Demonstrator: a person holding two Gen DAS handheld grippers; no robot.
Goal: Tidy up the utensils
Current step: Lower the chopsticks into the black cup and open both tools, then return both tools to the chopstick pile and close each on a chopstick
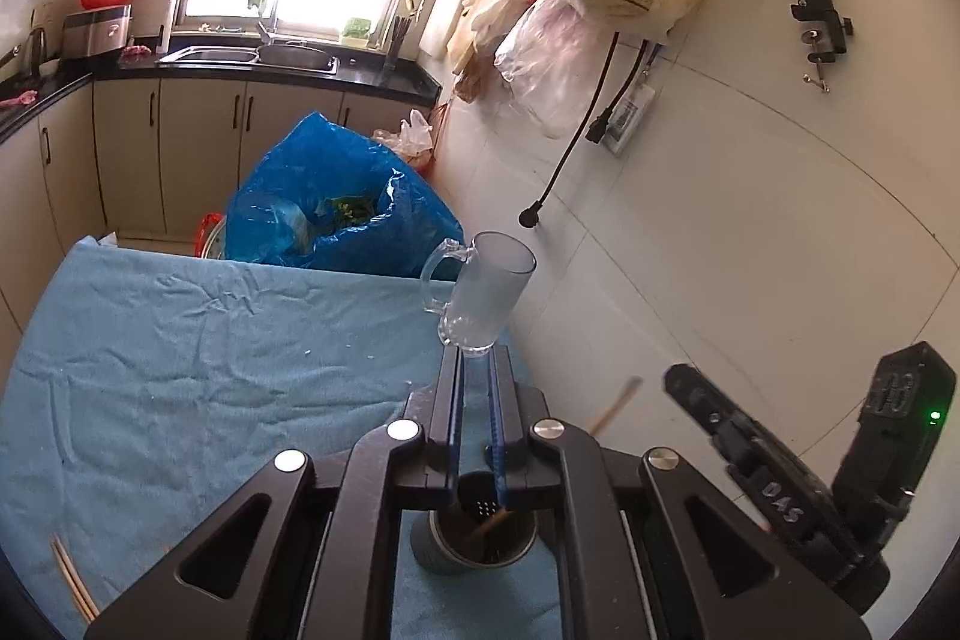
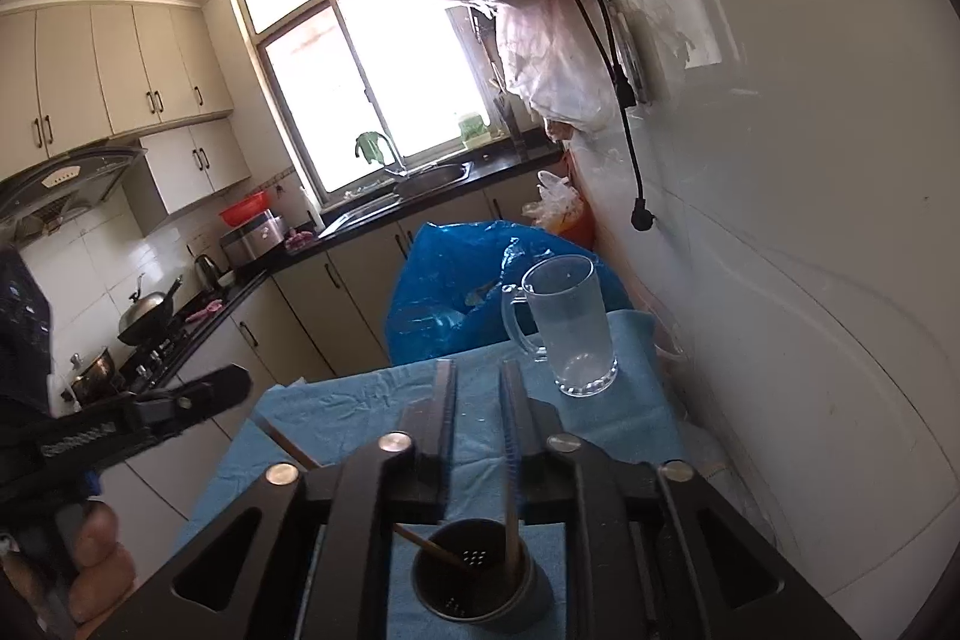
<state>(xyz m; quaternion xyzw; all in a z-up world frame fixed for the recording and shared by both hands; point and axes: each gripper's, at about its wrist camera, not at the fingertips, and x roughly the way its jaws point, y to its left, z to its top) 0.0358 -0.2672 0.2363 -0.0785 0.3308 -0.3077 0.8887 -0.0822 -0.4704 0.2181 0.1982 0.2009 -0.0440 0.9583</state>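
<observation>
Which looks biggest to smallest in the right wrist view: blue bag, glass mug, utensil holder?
1. Blue bag.
2 and 3. Glass mug and utensil holder look alike; the holder sits nearer the camera, so unranked.

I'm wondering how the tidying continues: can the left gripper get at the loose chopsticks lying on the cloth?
Probably yes. The chopsticks lie exposed on the blue cloth, off to the left of the left gripper, with only bare cloth between them.

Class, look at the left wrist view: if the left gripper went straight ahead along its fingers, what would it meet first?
Probably the glass mug: the left gripper points its fingertips right at the mug's base on the blue cloth. How big the gap is cannot be told from this view.
</observation>
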